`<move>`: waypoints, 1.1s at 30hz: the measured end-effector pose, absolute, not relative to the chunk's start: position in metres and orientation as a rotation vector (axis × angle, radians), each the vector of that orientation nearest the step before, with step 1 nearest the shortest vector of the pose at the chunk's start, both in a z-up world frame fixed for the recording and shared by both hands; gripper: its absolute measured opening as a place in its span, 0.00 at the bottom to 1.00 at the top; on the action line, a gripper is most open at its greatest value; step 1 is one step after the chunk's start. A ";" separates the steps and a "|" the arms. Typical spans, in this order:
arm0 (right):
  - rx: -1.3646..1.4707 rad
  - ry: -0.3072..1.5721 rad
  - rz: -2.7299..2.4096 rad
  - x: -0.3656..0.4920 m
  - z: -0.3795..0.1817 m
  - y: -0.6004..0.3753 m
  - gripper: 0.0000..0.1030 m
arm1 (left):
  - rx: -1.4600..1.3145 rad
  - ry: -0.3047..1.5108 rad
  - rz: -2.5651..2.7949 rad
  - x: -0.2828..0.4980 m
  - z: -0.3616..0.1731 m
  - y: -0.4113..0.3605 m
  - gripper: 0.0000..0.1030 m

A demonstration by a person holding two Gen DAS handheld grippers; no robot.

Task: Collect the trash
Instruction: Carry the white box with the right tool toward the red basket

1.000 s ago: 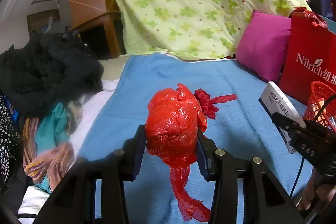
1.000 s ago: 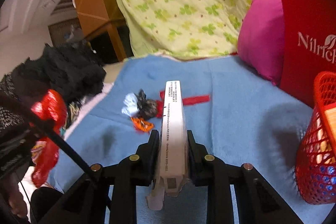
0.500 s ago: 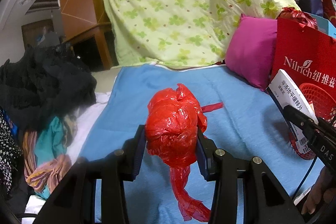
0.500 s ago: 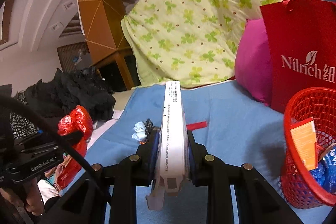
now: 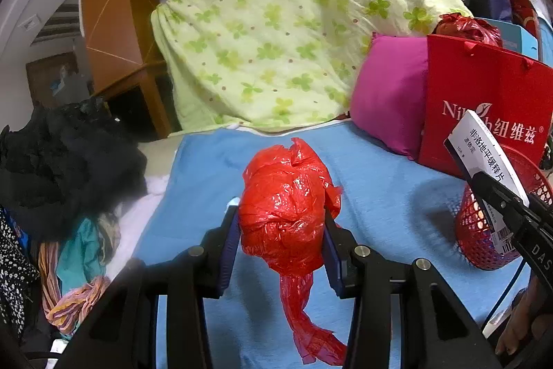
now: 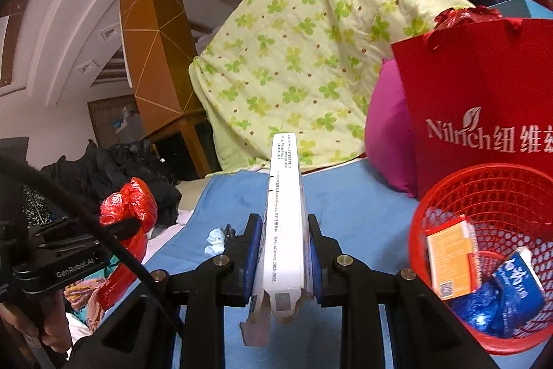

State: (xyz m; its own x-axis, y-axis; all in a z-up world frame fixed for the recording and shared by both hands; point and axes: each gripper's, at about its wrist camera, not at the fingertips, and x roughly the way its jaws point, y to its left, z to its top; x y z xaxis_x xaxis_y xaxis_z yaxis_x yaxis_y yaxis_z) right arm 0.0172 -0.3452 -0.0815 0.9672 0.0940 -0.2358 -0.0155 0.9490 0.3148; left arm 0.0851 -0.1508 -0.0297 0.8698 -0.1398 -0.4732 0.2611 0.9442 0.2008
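Note:
My left gripper (image 5: pixel 280 223) is shut on a crumpled red plastic bag (image 5: pixel 287 206), whose tail hangs below the pads, above the blue bedsheet (image 5: pixel 380 196). My right gripper (image 6: pixel 282 248) is shut on a flat white medicine box (image 6: pixel 285 223) held on edge. In the left wrist view that white box (image 5: pixel 484 158) shows at the right, over the red mesh basket (image 5: pixel 480 244). The red basket (image 6: pixel 484 196) stands right of the right gripper and holds an orange-white carton (image 6: pixel 449 258) and blue wrappers (image 6: pixel 501 300). A small white and dark scrap of trash (image 6: pixel 217 239) lies on the sheet.
A red paper gift bag (image 6: pixel 484 99) and a magenta pillow (image 5: pixel 390 95) stand behind the basket. A green floral quilt (image 5: pixel 283 23) is heaped at the back. Dark clothes (image 5: pixel 62 161) pile at the left bed edge. A person's hand (image 6: pixel 52 327) holds the left gripper.
Both grippers have risen and swung right, each with its load. The basket has come further into the right wrist view, and the white box now hangs over it in the left wrist view.

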 end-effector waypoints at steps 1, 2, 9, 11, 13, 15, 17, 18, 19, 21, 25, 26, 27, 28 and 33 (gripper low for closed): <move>0.317 0.245 0.052 0.015 -0.081 -0.347 0.26 | 0.269 0.468 -0.215 0.084 -0.029 -0.154 0.44; 0.318 0.239 0.049 0.013 -0.080 -0.350 0.26 | 0.273 0.465 -0.217 0.084 -0.028 -0.157 0.44; 0.339 0.211 0.024 0.002 -0.078 -0.365 0.26 | 0.289 0.453 -0.242 0.080 -0.023 -0.175 0.44; 0.347 0.203 0.016 -0.002 -0.077 -0.370 0.26 | 0.294 0.450 -0.249 0.078 -0.023 -0.179 0.44; 0.351 0.199 0.011 -0.004 -0.077 -0.374 0.26 | 0.301 0.447 -0.257 0.077 -0.022 -0.185 0.44; 0.355 0.191 0.005 -0.006 -0.076 -0.378 0.26 | 0.304 0.447 -0.265 0.076 -0.021 -0.188 0.44; 0.361 0.185 0.000 -0.010 -0.075 -0.381 0.26 | 0.310 0.445 -0.270 0.076 -0.021 -0.193 0.44; 0.364 0.183 -0.003 -0.011 -0.075 -0.382 0.26 | 0.312 0.445 -0.272 0.075 -0.021 -0.195 0.44; 0.367 0.181 -0.006 -0.012 -0.075 -0.385 0.26 | 0.313 0.445 -0.275 0.074 -0.021 -0.196 0.44; 0.372 0.180 -0.012 -0.013 -0.074 -0.390 0.26 | 0.317 0.447 -0.282 0.074 -0.022 -0.200 0.44; 0.379 0.172 -0.023 -0.019 -0.075 -0.395 0.26 | 0.325 0.448 -0.292 0.073 -0.022 -0.206 0.44; 0.380 0.171 -0.025 -0.019 -0.075 -0.397 0.26 | 0.327 0.449 -0.296 0.073 -0.022 -0.208 0.44; 0.382 0.170 -0.028 -0.019 -0.075 -0.400 0.26 | 0.330 0.449 -0.298 0.072 -0.022 -0.211 0.44; 0.383 0.169 -0.031 -0.020 -0.075 -0.401 0.26 | 0.333 0.448 -0.301 0.072 -0.023 -0.212 0.44; 0.395 0.163 -0.046 -0.024 -0.075 -0.410 0.26 | 0.342 0.448 -0.315 0.070 -0.024 -0.221 0.44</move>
